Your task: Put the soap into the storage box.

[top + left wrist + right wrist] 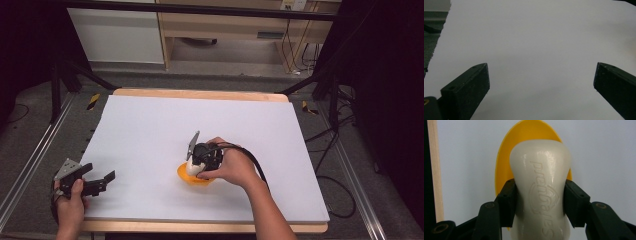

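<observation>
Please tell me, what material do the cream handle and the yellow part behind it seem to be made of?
The cream handle looks like moulded plastic with a soft sheen; raised lettering is formed into its surface. The yellow part seems to be smooth, glossy plastic too, judging by its even colour and thin edge, though silicone is possible.

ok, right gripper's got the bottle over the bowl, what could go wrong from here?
1. The right gripper pinches the smooth cream plastic bottle at its narrow waist; it could slip or twist.
2. The shallow yellow plastic bowl sits loose on the white table sheet; a nudge may slide or tip it.
3. The open left gripper idles far off, so nothing steadies the bowl.
</observation>
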